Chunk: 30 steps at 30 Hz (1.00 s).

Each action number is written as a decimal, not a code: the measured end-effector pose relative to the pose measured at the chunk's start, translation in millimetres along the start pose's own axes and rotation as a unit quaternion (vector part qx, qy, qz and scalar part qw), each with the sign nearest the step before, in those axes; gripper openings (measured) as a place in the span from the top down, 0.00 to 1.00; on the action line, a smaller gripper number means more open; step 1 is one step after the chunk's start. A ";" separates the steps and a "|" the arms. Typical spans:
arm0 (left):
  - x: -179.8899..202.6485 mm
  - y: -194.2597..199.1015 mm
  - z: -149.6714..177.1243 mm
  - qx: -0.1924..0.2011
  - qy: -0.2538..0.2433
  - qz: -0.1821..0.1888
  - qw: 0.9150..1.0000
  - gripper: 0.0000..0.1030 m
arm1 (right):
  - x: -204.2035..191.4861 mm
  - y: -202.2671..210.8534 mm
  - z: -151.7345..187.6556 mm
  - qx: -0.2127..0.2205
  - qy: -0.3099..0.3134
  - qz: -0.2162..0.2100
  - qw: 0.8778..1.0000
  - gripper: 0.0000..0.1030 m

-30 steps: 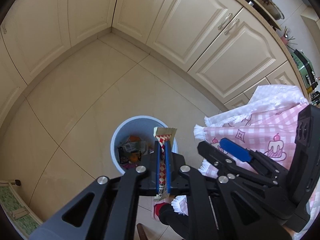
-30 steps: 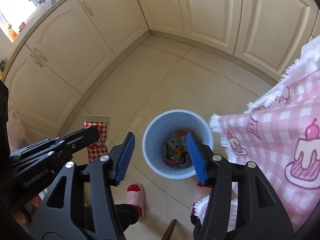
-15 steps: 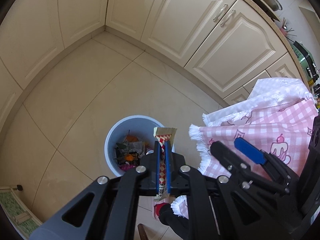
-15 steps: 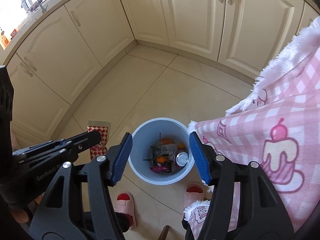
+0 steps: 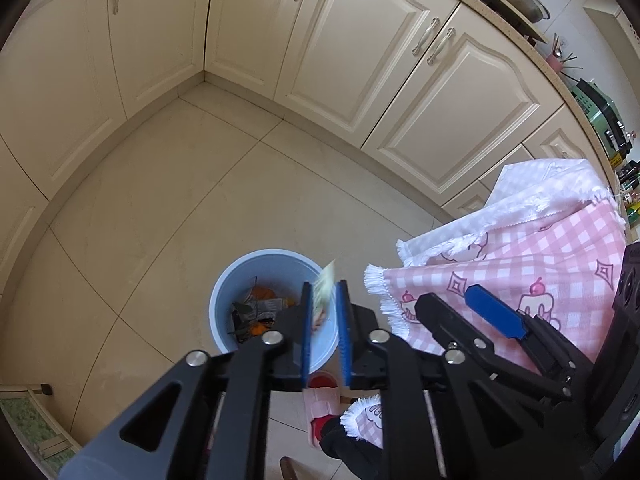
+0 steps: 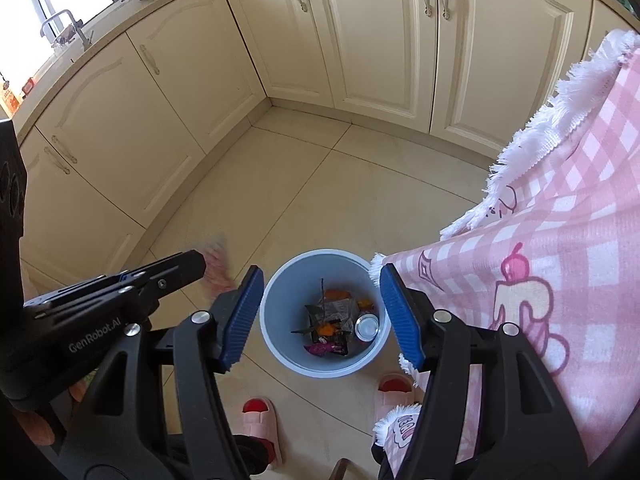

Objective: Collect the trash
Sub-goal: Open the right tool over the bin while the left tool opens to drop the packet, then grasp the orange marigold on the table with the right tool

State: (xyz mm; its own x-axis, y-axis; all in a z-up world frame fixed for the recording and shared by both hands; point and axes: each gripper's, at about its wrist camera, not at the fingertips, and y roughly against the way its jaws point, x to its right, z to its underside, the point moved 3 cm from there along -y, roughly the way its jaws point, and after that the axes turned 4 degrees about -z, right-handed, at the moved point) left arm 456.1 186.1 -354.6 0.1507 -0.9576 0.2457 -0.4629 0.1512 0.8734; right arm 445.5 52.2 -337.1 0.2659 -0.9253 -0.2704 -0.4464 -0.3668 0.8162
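A pale blue bin [image 5: 224, 300] stands on the tiled floor, holding peel, wrappers and a can [image 6: 367, 326]. My left gripper [image 5: 324, 286] hangs over its right rim and its jaws are opening. The red-and-white checked wrapper [image 5: 323, 300] is a blur between the pads, loose and slipping down. In the right wrist view the same wrapper [image 6: 216, 264] smears just past the left gripper [image 6: 196, 264]. My right gripper [image 6: 321, 270] stands open and empty above the bin [image 6: 276, 320], one pad on each side of it.
A pink checked tablecloth [image 6: 560, 240] with a white fringe hangs close on the right of the bin. Cream cabinets [image 5: 360, 60] line the corner behind. A person's pink slippers [image 6: 260, 420] stand just in front of the bin. A green mat [image 5: 24, 420] lies at the lower left.
The left jaws have parted and the wrapper, gripped upright before, now blurs as it drops. Both grippers have drifted over the bin, which sits more central in the right wrist view.
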 end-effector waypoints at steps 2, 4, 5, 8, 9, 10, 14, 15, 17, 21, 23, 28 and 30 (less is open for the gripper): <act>-1.5 6.4 1.4 0.005 0.001 -0.004 1.000 0.79 | 0.0 2.9 -0.8 -0.001 -0.001 -0.004 1.000 0.41; -2.2 14.2 2.9 0.008 0.003 -0.003 1.000 0.77 | -1.2 9.1 0.4 0.001 -0.001 -0.006 1.000 0.41; -1.8 18.2 4.0 0.010 0.002 -0.005 1.000 0.77 | -2.3 12.6 1.6 0.003 0.000 -0.007 1.000 0.41; -0.7 33.7 7.2 0.023 -0.003 -0.017 1.000 0.74 | -6.0 24.7 2.7 0.009 0.002 -0.012 1.000 0.41; -1.8 37.9 7.3 0.026 -0.004 -0.020 0.999 0.70 | -8.2 28.2 3.0 0.012 0.002 -0.013 1.000 0.41; -3.0 46.0 8.7 0.033 -0.004 -0.025 0.999 0.66 | -10.5 34.8 3.1 0.016 0.003 -0.016 1.000 0.41; -5.7 79.9 14.2 0.064 -0.006 -0.039 0.997 0.60 | -20.9 58.7 3.0 0.030 0.009 -0.028 0.999 0.40; -5.8 86.6 14.9 0.069 -0.006 -0.041 0.997 0.60 | -24.5 67.0 3.2 0.035 0.012 -0.032 0.999 0.40; -4.7 106.9 17.0 0.085 -0.009 -0.044 0.995 0.60 | -33.1 84.2 2.6 0.048 0.018 -0.038 0.998 0.40; 1.6 153.1 21.0 0.126 -0.013 -0.046 0.991 0.58 | -44.0 123.0 1.4 0.081 0.032 -0.050 0.995 0.40; 5.4 172.6 22.7 0.144 -0.016 -0.045 0.988 0.55 | -46.4 148.3 1.9 0.102 0.036 -0.056 0.993 0.40; 27.7 223.3 33.3 0.192 -0.033 -0.038 0.980 0.45 | -44.0 203.8 -0.9 0.151 0.043 -0.057 0.986 0.37; 42.8 236.4 37.8 0.205 -0.043 -0.035 0.977 0.40 | -35.8 226.1 0.6 0.169 0.043 -0.053 0.983 0.36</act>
State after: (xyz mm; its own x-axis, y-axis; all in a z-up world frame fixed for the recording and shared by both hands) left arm 320.0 171.6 -153.5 0.1279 -0.9819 0.1395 -0.7677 -0.0090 0.6407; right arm 334.6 2.3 -143.2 0.3908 -0.8742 -0.2883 -0.6669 -0.4847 0.5659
